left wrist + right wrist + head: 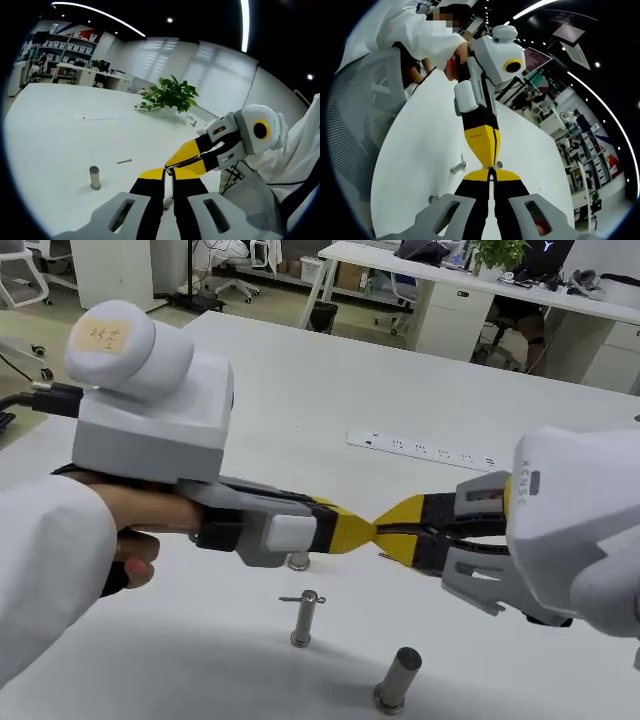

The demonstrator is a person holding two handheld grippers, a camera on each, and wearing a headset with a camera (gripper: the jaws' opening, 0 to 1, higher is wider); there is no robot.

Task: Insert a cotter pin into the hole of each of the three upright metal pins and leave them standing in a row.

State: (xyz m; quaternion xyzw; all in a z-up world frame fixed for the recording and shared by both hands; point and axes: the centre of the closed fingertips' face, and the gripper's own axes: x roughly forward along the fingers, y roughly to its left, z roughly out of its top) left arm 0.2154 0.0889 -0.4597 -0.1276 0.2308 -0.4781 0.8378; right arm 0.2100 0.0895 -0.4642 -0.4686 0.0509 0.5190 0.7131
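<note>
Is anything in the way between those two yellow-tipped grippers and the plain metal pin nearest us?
Nothing visible. The left gripper and right gripper meet tip to tip above the white table, with bare tabletop down to the plain upright metal pin. The pin carrying a cotter pin stands aside.

White workbench in an office with desks, potted plant, ceiling light strips.

Middle pin upright, cotter pin through top; near pin upright; far pin half hidden.
</note>
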